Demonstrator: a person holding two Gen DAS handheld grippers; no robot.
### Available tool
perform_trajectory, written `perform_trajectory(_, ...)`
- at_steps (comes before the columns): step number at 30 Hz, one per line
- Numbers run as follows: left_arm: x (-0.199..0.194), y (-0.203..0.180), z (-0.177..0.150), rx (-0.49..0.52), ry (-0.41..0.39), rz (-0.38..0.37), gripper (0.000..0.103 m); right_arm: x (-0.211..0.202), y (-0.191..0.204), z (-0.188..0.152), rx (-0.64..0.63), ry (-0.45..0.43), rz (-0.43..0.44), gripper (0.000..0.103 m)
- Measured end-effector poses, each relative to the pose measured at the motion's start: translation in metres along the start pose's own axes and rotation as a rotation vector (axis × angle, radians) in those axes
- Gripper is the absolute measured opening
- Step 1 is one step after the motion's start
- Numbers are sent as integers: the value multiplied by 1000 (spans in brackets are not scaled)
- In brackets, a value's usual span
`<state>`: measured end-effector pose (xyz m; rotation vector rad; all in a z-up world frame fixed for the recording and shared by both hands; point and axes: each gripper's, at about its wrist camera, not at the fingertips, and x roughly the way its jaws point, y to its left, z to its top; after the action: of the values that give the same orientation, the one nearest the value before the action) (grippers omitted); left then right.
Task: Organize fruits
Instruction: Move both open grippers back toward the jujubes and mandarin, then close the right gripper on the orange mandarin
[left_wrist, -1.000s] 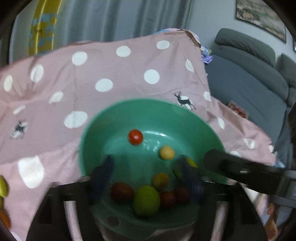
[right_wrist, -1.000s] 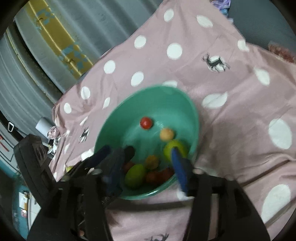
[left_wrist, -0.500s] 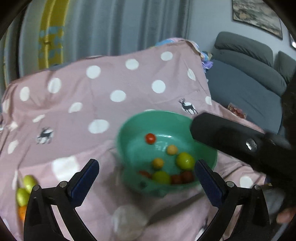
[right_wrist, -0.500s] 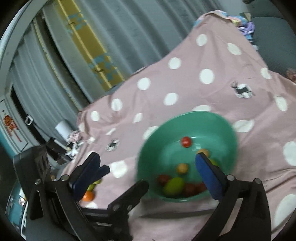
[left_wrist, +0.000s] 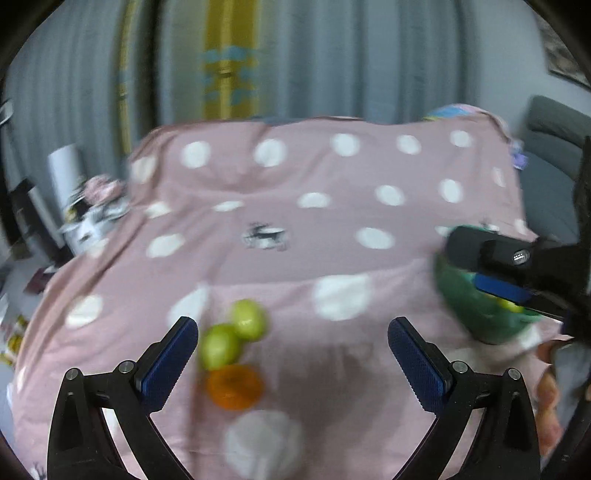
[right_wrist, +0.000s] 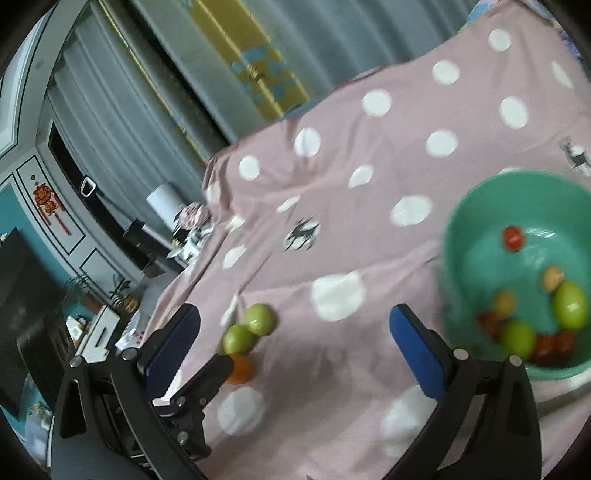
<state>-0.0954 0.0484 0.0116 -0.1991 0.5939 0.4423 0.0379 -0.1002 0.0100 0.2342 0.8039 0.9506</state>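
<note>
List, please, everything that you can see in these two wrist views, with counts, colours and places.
Tablecloth: one, pink with white dots, covers the table.
Bowl: one, teal, right side of the cloth.
Fruits in bowl: two green, one small red, two small yellow-orange, several dark red, blurred.
Loose green fruits: two, touching, on the cloth at left.
Orange fruit: one, just in front of them.
Curtain: grey, behind.
Sofa: grey, far right.
Left gripper: jaws open, empty.
Right gripper: jaws open, empty.
</note>
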Motion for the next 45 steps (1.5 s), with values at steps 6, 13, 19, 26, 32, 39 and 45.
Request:
perform_trajectory(6, 34, 51, -14, -178, 182, -102, 102, 49, 16, -5, 66, 97, 51, 103)
perform_trajectory(13, 39, 44, -23, -32, 197, -76, 102, 89, 29, -19, 60, 210, 62, 103)
perform_trajectory(19, 75, 57, -34, -83, 341, -67, 102, 110, 28, -23, 70, 243, 30, 103)
perform_trajectory(26, 86, 74, -39, -197, 406, -90, 102, 118, 29, -26, 56, 314, 58, 103)
perform_trajectory(32, 69, 56, -34, -82, 321, -79, 102, 123, 27, -29, 97, 394, 159, 101)
perform_trajectory(39, 60, 44, -31, -21, 287, -136, 102, 129, 5, -33, 212, 482, 187, 92)
perform_trajectory(45, 55, 38, -31, 44, 286, -130, 102, 133, 16, -44, 147, 537, 182, 79)
